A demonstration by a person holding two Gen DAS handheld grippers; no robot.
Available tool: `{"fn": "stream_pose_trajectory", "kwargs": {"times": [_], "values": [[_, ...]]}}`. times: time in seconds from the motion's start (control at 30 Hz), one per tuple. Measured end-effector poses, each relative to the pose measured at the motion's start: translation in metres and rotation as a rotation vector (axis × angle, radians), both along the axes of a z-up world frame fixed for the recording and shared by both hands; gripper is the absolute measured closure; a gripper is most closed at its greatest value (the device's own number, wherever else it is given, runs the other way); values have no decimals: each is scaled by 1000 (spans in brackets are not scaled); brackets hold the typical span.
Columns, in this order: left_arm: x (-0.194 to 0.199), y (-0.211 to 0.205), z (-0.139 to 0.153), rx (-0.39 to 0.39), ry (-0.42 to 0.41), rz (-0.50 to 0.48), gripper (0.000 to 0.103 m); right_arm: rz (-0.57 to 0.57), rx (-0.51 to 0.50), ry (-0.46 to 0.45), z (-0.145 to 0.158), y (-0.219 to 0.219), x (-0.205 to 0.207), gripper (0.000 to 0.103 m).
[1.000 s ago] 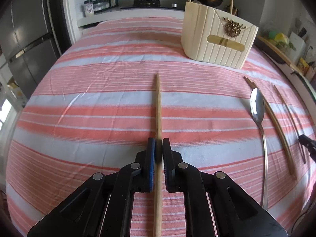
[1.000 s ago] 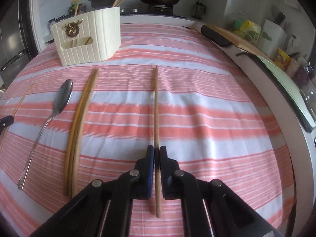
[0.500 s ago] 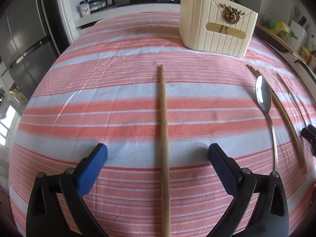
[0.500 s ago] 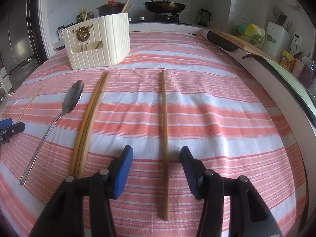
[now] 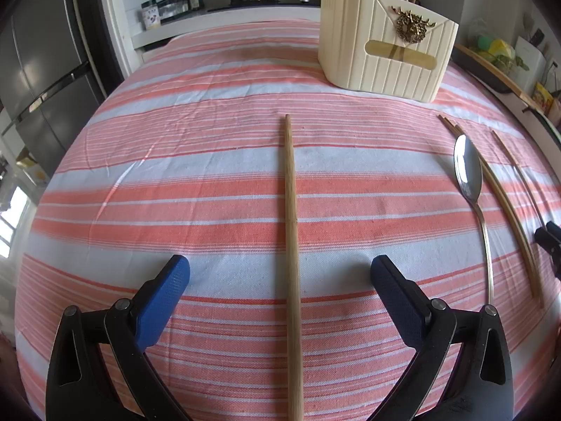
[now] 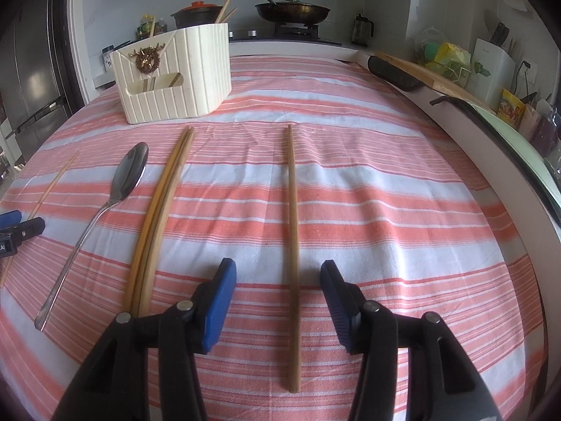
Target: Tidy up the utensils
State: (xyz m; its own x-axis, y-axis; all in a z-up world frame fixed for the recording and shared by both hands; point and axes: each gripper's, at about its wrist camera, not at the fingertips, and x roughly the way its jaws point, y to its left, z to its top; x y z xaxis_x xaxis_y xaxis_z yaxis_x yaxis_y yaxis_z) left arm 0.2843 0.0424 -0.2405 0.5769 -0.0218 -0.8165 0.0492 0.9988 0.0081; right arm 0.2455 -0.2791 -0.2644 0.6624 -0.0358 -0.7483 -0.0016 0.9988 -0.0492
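left gripper (image 5: 280,270) jaws apart | right gripper (image 6: 278,266) jaws apart | no legible writing

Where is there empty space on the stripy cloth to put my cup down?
Bare cloth lies to the right of the single chopstick, up to the table's white edge. More lies left of the other chopstick, toward the fridge. It is crowded between them: the spoon, the chopstick pair and the cream holder.
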Motion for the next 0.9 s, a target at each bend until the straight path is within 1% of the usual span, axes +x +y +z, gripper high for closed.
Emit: {"fn": "stream_pose_trajectory", "kwargs": {"times": [0.6,0.7,0.77,0.83,0.9], "values": [[0,0,0,-1,-1,0,1,1,1,0,0,0,0,51],[1,1,0,-6,13,-21,1,4,10,9,0,-1,1,51],[4,2,2,-10,56,-85,1,31,-6,67,3,0,6,51],[9,6,4,-29,98,-140,1,71,12,147,6,-4,14,51],[16,10,6,-53,128,-173,1,112,35,213,8,-9,23,51]]}}
